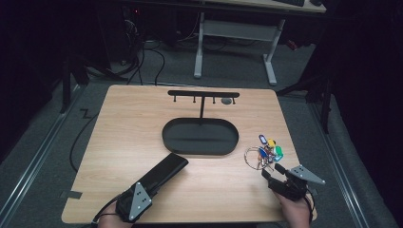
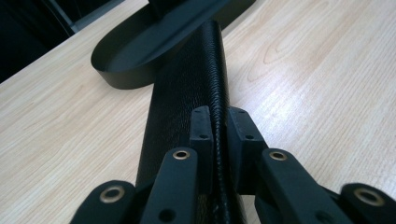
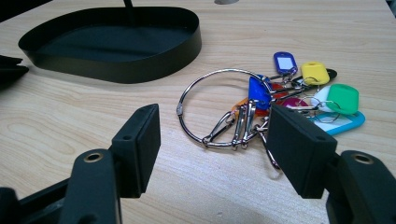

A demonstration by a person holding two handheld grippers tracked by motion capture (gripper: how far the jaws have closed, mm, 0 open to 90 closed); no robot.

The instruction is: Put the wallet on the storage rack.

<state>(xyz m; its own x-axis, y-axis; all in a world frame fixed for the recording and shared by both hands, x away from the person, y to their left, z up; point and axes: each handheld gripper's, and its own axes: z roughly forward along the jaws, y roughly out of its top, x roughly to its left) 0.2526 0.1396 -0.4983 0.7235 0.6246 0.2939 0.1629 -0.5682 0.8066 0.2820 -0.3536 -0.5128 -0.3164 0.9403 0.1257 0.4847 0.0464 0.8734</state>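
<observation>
The right gripper (image 3: pixel 212 144), jaws spread, hovers just short of the key bunch (image 3: pixel 275 102), which lies on the worktop (image 1: pixel 119 123) right of the oval tray (image 1: pixel 200 137). Best to straddle the big ring (image 3: pixel 219 107) and close squarely. The left gripper (image 2: pixel 219 128) pinches the black case (image 2: pixel 187 88) touching the tray's near-left rim. Count: one ring, one case, one tray, about seven coloured tags.

Black case's (image 2: pixel 187 93) near end hidden

Wooden tabletop (image 1: pixel 142 114), black oval tray (image 1: pixel 200 137) with hook stand at centre, left gripper (image 1: pixel 142 187) on long black case (image 1: pixel 164 172), right gripper (image 1: pixel 274 172) just beside key bunch (image 1: pixel 263 153), jaws apart
</observation>
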